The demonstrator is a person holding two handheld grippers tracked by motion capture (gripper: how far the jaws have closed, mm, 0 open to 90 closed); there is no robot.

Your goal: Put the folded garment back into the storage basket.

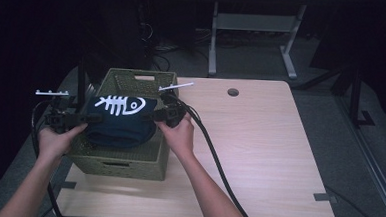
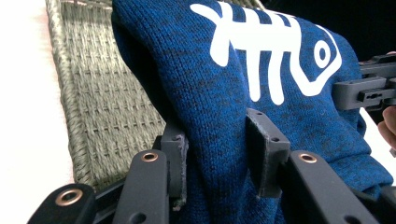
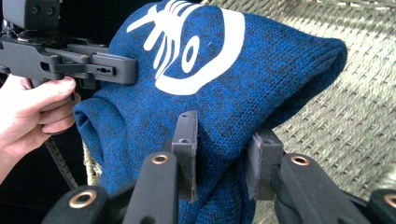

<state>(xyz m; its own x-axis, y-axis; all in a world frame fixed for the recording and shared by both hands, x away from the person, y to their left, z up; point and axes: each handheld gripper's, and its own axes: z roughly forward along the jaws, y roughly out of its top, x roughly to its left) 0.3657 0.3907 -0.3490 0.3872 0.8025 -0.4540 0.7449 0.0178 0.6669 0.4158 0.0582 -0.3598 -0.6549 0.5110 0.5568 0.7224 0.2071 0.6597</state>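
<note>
Both pairs of jaws are pinching the blue knitted garment [image 1: 121,124], one pair on each side of it. You are working at a light wood-grain table [image 1: 259,152], and the olive woven basket [image 1: 123,160] is sitting on its left part, near your edge. You are holding the folded garment over the basket's open top, level with its rim, with its white fish-skeleton print [image 1: 120,105] facing up.

Your left hand [image 1: 56,140] is carrying the left gripper [image 1: 91,118] at the garment's left end. In the left gripper view, that gripper's [image 2: 217,156] two black jaws are standing on either side of a thick fold of the blue knit [image 2: 224,93], pressing into it, with the basket's woven wall [image 2: 107,93] behind and the other gripper [image 2: 366,86] meeting the cloth at the far right.

Your right hand [image 1: 179,135] is carrying the right gripper [image 1: 150,116] at the garment's right end. In the right gripper view, its [image 3: 223,154] jaws are likewise closing on a bunched fold of the knit [image 3: 261,79], the print [image 3: 196,46] is lying on the upper face, and the left gripper [image 3: 126,70] is touching the cloth at upper left.

A black cable [image 1: 213,154] is trailing from the right gripper across the table toward you.
</note>
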